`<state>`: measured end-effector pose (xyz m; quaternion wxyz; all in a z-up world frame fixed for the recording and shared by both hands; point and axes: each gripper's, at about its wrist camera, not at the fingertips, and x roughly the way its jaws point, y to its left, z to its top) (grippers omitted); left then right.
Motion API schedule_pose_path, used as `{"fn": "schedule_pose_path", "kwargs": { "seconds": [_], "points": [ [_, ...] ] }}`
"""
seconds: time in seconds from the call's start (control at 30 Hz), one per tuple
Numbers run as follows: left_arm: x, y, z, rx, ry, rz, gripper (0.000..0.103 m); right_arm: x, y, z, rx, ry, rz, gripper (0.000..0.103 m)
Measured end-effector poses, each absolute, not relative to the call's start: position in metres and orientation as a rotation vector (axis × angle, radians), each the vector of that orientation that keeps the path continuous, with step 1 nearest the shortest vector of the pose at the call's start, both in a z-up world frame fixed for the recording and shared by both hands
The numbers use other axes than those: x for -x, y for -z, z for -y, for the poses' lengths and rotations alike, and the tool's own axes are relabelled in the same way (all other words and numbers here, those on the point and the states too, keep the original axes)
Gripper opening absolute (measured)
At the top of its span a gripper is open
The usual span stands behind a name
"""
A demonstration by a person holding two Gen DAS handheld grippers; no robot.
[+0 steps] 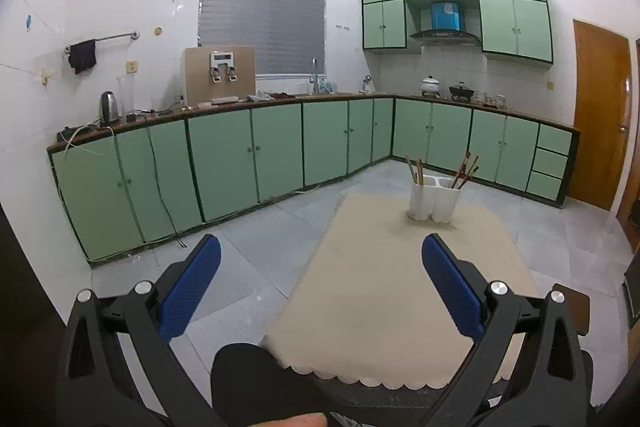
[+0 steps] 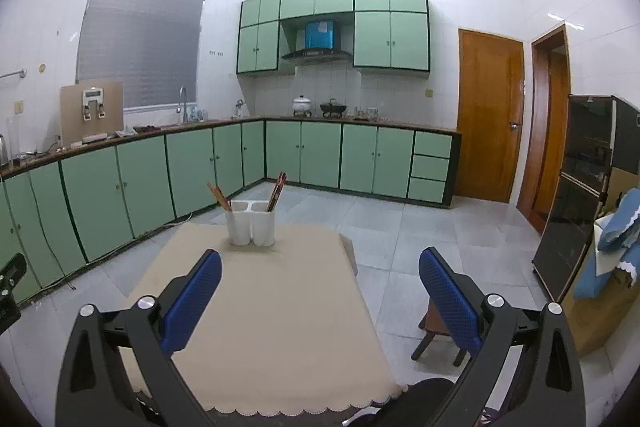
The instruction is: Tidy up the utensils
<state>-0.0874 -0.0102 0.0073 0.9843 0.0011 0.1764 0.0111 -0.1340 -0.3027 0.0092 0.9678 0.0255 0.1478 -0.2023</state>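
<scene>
Both claws (image 1: 320, 255) (image 2: 320, 259) agape; one two-cup holder (image 2: 251, 223), two chopstick bunches (image 2: 219, 196).

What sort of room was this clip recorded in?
A home kitchen, most likely: green cabinets under a long counter, a range hood above pots, and a faucet by the window.

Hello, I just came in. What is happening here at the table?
A person holds two grippers above a table with a beige cloth. Both the left gripper and the right gripper are open and hold nothing. At the far end of the cloth stands a white two-compartment holder, with chopsticks upright in both compartments. Neither gripper touches the holder; nothing else lies on the cloth.
</scene>
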Motion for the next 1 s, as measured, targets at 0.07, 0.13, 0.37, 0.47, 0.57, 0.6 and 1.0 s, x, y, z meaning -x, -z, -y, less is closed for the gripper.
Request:
{"fn": "schedule_pose_path", "kwargs": {
  "seconds": [0.07,0.13,0.37,0.47,0.57,0.6,1.0],
  "points": [
    [0.092,-0.013,0.009,0.007,-0.028,-0.345,0.098,0.137,-0.009,0.303,-0.061,0.403,-0.293,0.097],
    [0.094,-0.016,0.009,0.012,-0.038,-0.333,0.098,0.141,-0.005,0.304,-0.072,0.405,-0.292,0.097],
    [0.096,-0.016,0.014,0.026,-0.045,-0.32,0.098,0.137,0.001,0.311,-0.09,0.404,-0.309,0.097],
    [0.094,-0.016,0.014,0.028,-0.049,-0.324,0.098,0.136,0.004,0.31,-0.092,0.398,-0.319,0.097],
    [0.092,-0.017,0.015,0.02,-0.062,-0.32,0.098,0.135,0.006,0.307,-0.088,0.399,-0.325,0.097],
    [0.091,-0.017,0.015,0.018,-0.066,-0.323,0.098,0.135,0.007,0.306,-0.088,0.397,-0.33,0.097],
    [0.097,-0.019,0.017,0.019,-0.064,-0.298,0.097,0.14,0.004,0.309,-0.104,0.408,-0.31,0.097]
  ]
}}
